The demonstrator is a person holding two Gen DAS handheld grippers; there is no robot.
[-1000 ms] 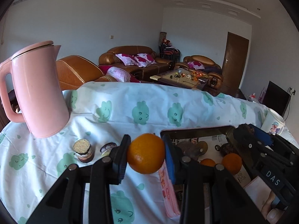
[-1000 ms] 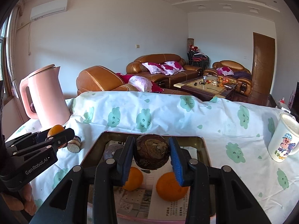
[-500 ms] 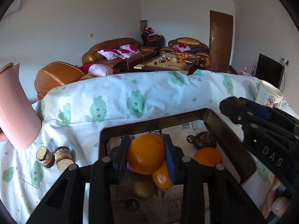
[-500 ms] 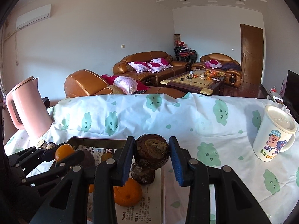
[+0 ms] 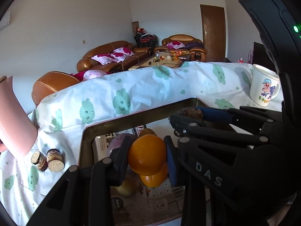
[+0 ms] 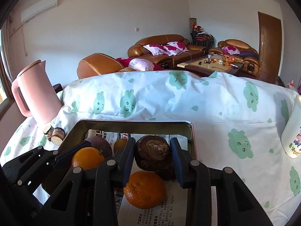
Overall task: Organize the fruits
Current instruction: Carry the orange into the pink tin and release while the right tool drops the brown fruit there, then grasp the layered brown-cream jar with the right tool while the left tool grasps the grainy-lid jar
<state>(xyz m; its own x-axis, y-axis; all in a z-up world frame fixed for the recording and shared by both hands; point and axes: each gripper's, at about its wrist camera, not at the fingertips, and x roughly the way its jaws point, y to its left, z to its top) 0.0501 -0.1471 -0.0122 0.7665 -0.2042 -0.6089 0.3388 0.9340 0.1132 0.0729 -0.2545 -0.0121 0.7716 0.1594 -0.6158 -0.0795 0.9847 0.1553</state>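
Above the tray (image 5: 85, 131), which sat on the desk under a white cloth (image 6: 188, 103) printed with green cloud faces, I had both grippers loaded with fruit. My left gripper (image 5: 146, 155) had its fingers (image 5: 121, 156) pinching an orange (image 5: 147, 154), held over the newspaper-lined floor of the tray. Directly beneath it lay another orange (image 5: 155, 179), and a small yellowish fruit (image 5: 126, 187) rested near the tray's close edge, with a purple round fruit (image 5: 117, 143) behind my left finger. My right gripper (image 6: 153, 155) had its fingers (image 6: 177, 162) clamped on a dark brown, rough-skinned fruit (image 6: 152, 153), also above the tray. Below it a second dark fruit (image 6: 166, 171) sat just beside a loose orange (image 6: 144, 189) on the newspaper. From the right wrist view I could see the left gripper and its orange (image 6: 87, 158) at the tray's left side. Outside the tray, 2 small cork-topped jars (image 5: 47, 160) lay tipped over near a pink kettle (image 6: 33, 94), and a cartoon-printed white mug (image 5: 263, 86) stood well apart on the right of the desk.
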